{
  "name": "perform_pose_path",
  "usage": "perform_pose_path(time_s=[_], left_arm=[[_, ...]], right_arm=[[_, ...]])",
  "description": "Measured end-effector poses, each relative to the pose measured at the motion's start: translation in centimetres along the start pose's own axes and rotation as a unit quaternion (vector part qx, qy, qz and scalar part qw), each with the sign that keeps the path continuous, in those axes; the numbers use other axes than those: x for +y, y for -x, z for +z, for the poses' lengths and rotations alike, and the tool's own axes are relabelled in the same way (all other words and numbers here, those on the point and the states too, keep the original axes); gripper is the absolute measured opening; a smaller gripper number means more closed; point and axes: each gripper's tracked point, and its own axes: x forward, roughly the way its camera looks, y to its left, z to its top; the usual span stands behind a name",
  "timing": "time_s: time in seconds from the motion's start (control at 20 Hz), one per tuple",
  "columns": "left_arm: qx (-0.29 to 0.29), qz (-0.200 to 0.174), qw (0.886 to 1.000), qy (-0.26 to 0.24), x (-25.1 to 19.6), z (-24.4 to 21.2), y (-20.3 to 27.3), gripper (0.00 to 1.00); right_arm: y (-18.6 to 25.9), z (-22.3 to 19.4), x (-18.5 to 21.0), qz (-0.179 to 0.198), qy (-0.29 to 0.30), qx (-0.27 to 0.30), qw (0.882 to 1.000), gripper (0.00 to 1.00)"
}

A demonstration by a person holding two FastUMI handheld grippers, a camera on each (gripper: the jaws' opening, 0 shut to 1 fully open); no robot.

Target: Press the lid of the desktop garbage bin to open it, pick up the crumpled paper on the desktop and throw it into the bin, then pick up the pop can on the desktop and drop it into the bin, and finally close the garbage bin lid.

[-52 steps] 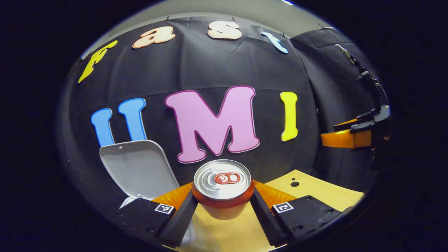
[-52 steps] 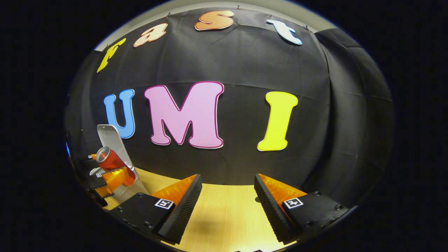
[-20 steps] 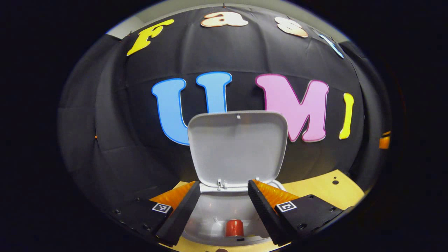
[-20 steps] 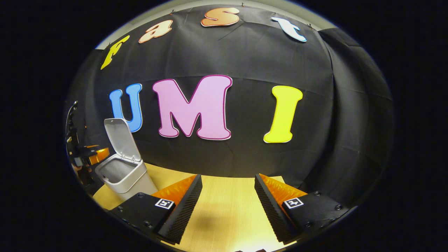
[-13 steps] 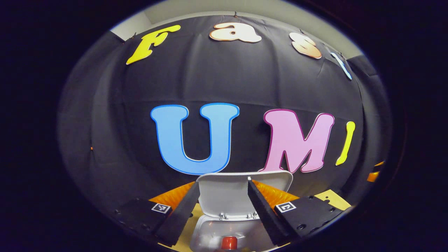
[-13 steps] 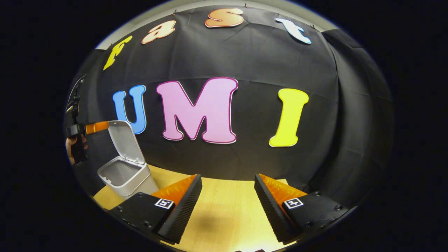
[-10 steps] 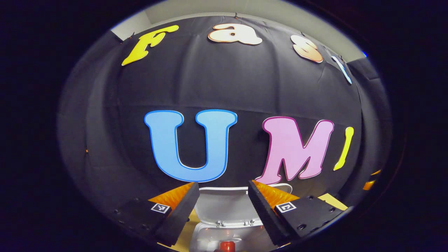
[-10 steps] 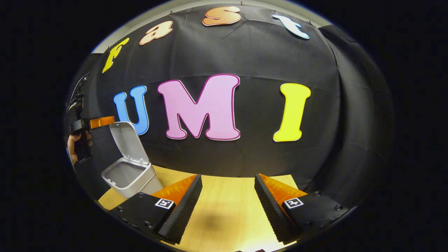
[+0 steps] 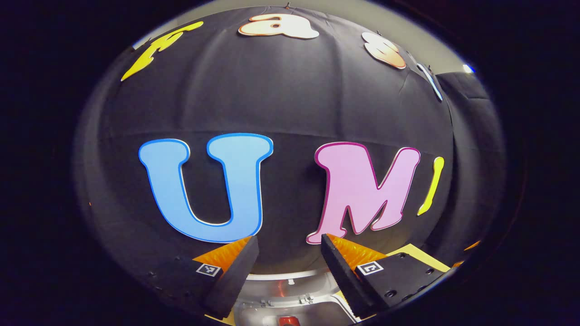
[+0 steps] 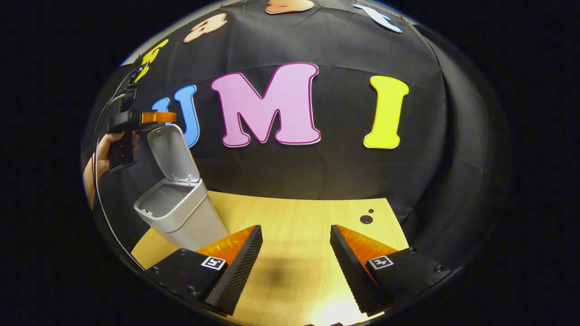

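**Bin lid raised, both grippers empty**

Left gripper view: the left gripper [image 9: 289, 246] gapes wide, holding nothing, above the lid [image 9: 290, 283]; the red pop can [image 9: 287, 321] sits inside the bin.

Right gripper view: the right gripper [image 10: 295, 237], wide and empty, hangs over the wooden table [image 10: 294, 217]. The grey bin [image 10: 181, 215] stands far left, lid upright, a hand [image 10: 103, 151] beside it.

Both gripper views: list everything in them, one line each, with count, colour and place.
Plastic desktop garbage bin: one, light grey, far left of the table.
Hinged bin lid: one, light grey, raised above the bin's back edge.
Pop can: one, red, inside the bin.
Wooden table: one, pale yellow, under both grippers.
Left gripper: one, over the lid's top edge, open.
Hand: one, holding the left gripper.
Right gripper: one, above the table, open.
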Motion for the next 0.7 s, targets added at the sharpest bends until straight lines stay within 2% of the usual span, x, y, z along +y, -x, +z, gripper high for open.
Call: perform_pose_path(time_s=[0.2,0.4,0.55,0.7], left_arm=[[0.035,0.0,0.999,-0.017,-0.3,-0.7,1.1,0.96],[0.057,-0.011,0.998,-0.01,-1.5,-2.2,4.2,0.96],[0.068,-0.008,0.998,0.014,-1.9,-4.6,7.1,0.95],[0.074,-0.007,0.997,0.013,-2.2,-7.7,9.8,0.96]], right_arm=[[0.2,-0.7,0.2,-0.003,-0.019,-0.001,1.0,0.96],[0.8,-0.8,-0.1,-0.014,-0.004,-0.008,1.0,0.96],[1.6,-0.9,-0.3,-0.019,-0.003,-0.006,1.0,0.96],[2.6,-0.9,-0.3,-0.028,-0.003,-0.013,1.0,0.96]])
